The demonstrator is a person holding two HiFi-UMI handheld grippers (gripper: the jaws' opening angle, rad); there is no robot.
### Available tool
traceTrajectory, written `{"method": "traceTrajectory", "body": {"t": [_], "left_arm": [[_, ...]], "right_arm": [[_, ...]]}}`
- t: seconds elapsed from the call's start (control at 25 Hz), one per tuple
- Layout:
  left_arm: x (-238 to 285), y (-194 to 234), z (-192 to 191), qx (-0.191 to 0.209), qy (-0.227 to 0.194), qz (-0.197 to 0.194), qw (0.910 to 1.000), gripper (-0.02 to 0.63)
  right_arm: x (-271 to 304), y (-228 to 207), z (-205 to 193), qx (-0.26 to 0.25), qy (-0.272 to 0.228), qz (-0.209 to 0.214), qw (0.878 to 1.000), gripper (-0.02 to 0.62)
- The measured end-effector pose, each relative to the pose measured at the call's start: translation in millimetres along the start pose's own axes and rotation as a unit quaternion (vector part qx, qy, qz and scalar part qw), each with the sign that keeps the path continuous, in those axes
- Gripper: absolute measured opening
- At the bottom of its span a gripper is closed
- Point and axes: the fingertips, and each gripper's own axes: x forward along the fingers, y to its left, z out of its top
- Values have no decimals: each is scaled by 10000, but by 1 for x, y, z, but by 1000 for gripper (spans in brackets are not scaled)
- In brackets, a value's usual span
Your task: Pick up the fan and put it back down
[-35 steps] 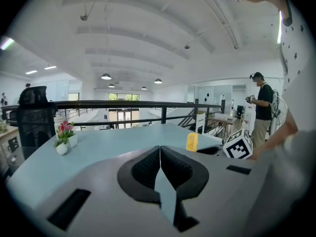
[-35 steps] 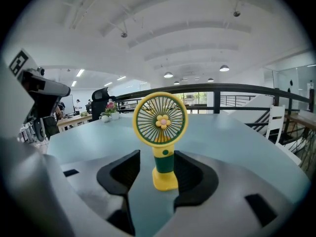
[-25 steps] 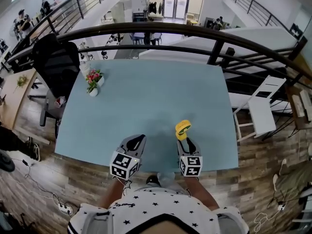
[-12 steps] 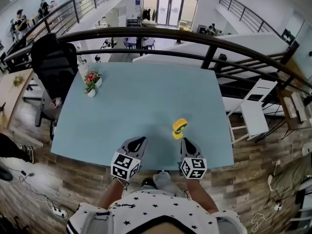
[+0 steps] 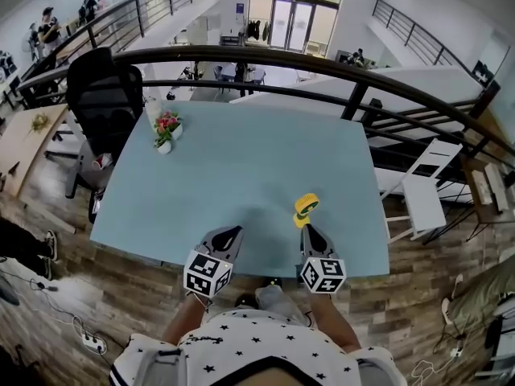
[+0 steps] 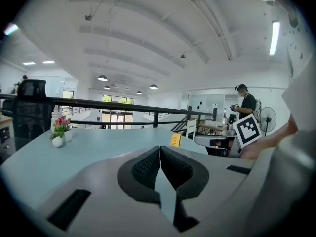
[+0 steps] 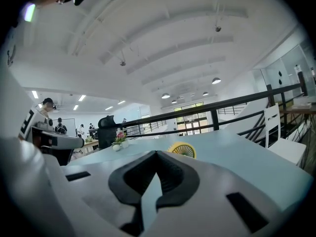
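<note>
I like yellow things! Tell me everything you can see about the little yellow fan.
The small yellow plastic fan has a round head with a spoked grille on a short stalk. It leans slightly over the near right part of the light blue table. Its stalk ends at the shut tips of the right gripper, which seems to hold it.

We note the small yellow fan: its round grilled head stands upright on a short stem, just beyond the right claw tips.
</note>
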Motion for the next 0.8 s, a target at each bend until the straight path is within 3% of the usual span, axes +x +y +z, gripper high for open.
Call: {"method": "traceTrajectory", "body": {"t": [0.8], "left_arm": [[-17, 13, -8, -119, -26, 79, 9999, 29]], "right_arm": [[4, 20, -2, 11, -25, 148, 9999, -2]]}}
